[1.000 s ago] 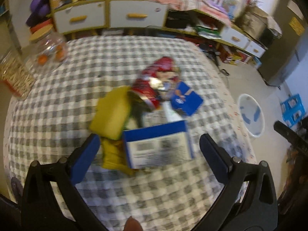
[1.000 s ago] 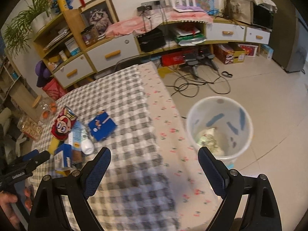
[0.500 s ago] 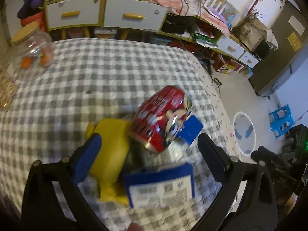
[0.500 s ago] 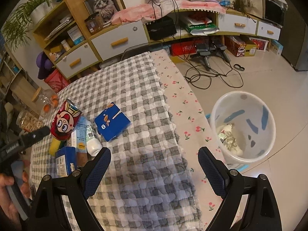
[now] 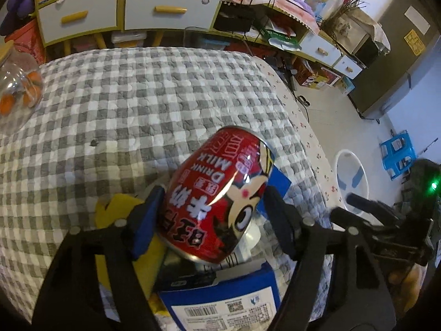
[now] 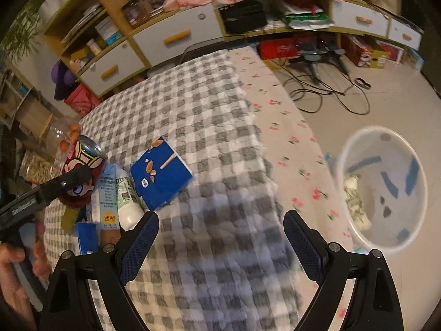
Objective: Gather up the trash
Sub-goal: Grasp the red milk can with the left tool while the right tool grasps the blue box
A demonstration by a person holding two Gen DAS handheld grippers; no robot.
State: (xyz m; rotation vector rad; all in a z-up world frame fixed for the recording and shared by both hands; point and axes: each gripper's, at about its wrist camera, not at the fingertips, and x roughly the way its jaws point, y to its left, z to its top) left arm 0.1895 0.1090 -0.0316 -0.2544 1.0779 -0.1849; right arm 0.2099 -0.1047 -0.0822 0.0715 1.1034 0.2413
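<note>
While clamped in left tool [image 5: 212, 215], red milk can [image 5: 217, 198] tilted, raised just clear of the trash pile; blue pads pressed on both its sides. Right tool [image 6: 220, 231] spread wide, holding nothing, hovering over the near desk edge.

Step in hand, by judgement: first pickup of the pile made, carry to bin not yet done. Next move likely: swing can rightward past the desk edge, hold over white bin [image 6: 386, 190], release. Grip on a smooth curved wall, so some risk of slip if tilted further.

Left beside the can on the desk: blue carton [image 6: 161, 173], white bottle [image 6: 125, 193], blue box [image 5: 220, 300] nearest the left camera, yellow wrapper [image 5: 115, 207] under the can. Likely targets for the free tool.

Surface: grey-and-white checked cloth [image 5: 137, 104] over the desk, quilted, soft; cherry-print border hanging toward the bin. Glass jar [image 5: 16, 93] with orange items at the far left of the can. Bin on the floor beyond the desk edge, some crumpled waste already inside. Yellow-framed drawer units [image 5: 118, 11] along the back wall, cables on the floor, room cluttered.
</note>
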